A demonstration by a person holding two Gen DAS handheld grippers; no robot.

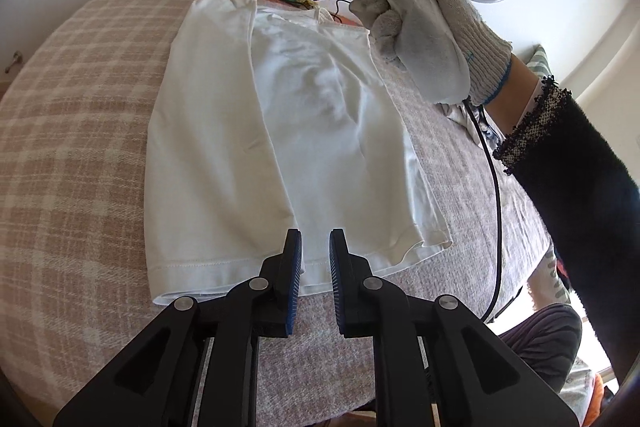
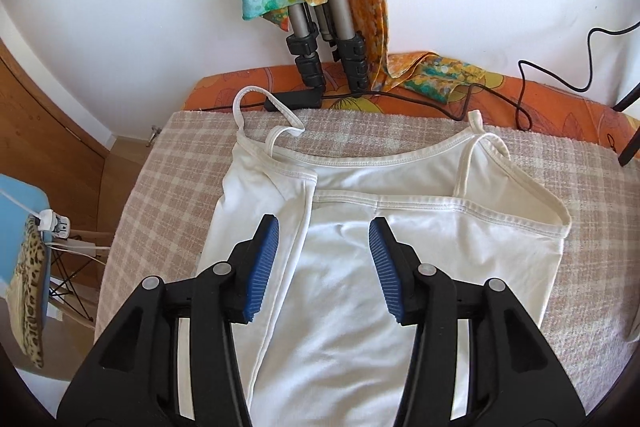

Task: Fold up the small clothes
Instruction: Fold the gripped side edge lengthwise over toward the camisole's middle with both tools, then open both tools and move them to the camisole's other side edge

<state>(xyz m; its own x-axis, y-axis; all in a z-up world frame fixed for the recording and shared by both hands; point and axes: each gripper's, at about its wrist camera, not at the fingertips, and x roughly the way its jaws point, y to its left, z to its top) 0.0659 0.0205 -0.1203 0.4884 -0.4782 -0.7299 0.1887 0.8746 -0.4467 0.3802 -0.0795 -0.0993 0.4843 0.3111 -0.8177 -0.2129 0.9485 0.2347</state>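
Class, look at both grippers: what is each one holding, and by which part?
Nothing is held. The left gripper and right gripper both hover with jaws apart above the white strappy cotton top, gripping no fabric.

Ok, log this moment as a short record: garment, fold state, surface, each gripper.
garment: white strappy top, lying flat
fold state: one long side folded over the middle, other side still open
surface: checked blanket
left gripper: narrow gap, empty, at the hem
right gripper: open, empty, above the neckline end
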